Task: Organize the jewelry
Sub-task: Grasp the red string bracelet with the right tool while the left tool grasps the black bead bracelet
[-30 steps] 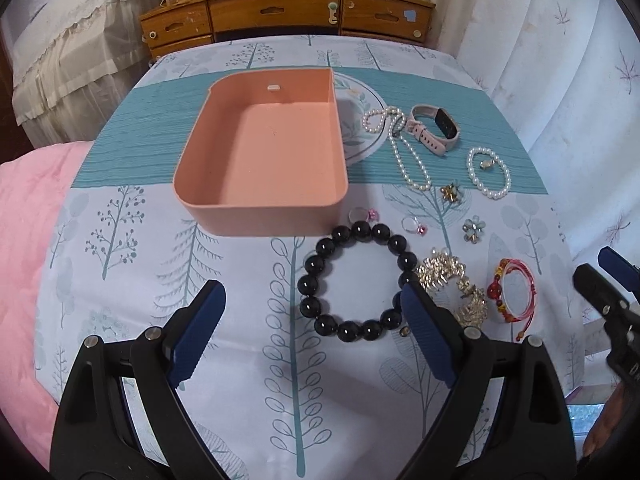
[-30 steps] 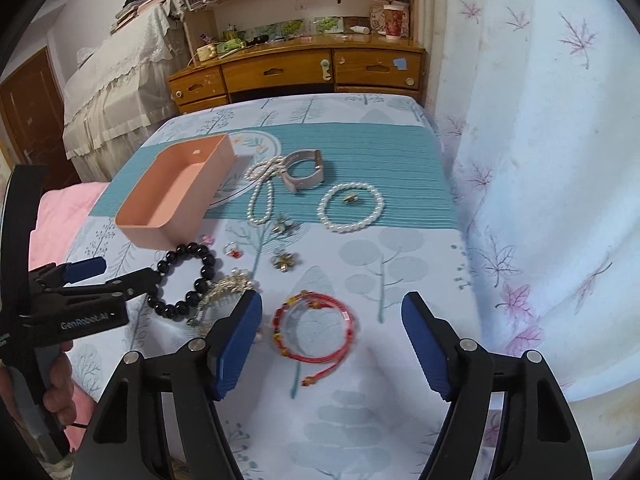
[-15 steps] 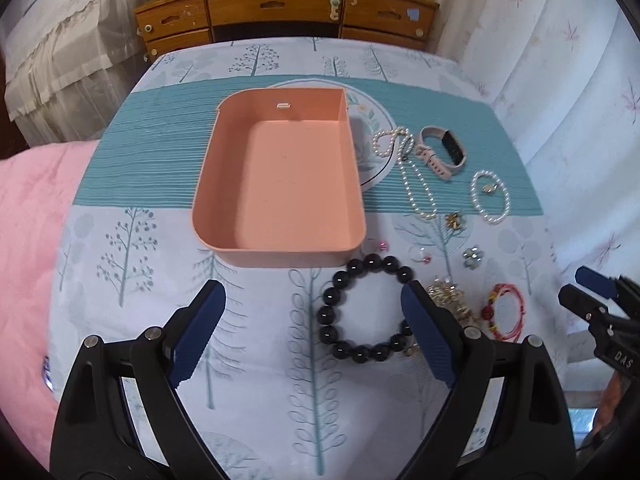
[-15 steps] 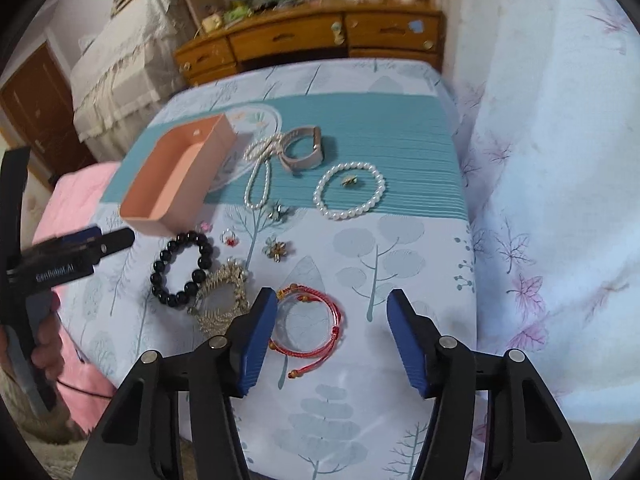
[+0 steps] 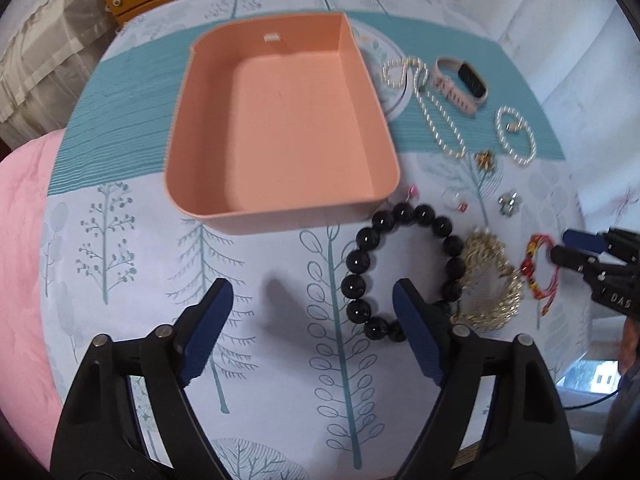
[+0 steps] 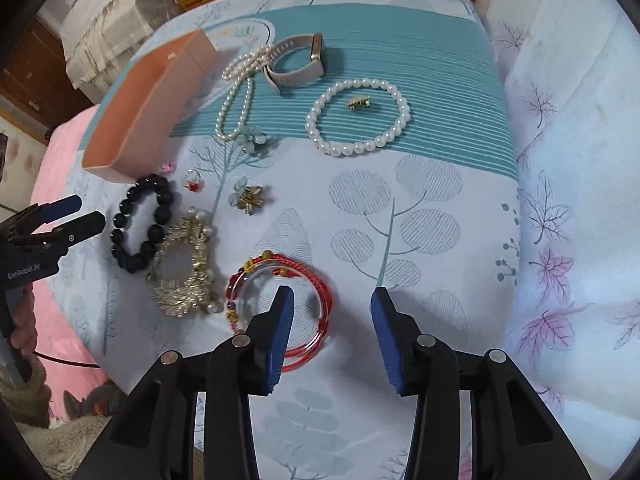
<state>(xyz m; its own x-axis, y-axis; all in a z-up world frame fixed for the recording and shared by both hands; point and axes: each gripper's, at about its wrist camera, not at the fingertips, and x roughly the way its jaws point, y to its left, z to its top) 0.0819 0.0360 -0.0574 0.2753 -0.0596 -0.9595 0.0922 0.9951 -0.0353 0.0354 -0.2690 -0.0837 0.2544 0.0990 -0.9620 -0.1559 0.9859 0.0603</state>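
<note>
over the red string bracelet point(image 6: 280, 304), right claw point(image 6: 331, 328) wide apart, left claw point(image 5: 312, 322) wide beside black bead bracelet point(image 5: 400, 268)

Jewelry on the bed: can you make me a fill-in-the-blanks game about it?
1. The pink tray has ____ inside it.
2. The bracelet of big round beads is colored ____.
3. The left finger of the right gripper is over the ____ string bracelet.
4. Inside the pearl bracelet lies a small ____ clasp.

Missing words: nothing, black, red, gold
</note>
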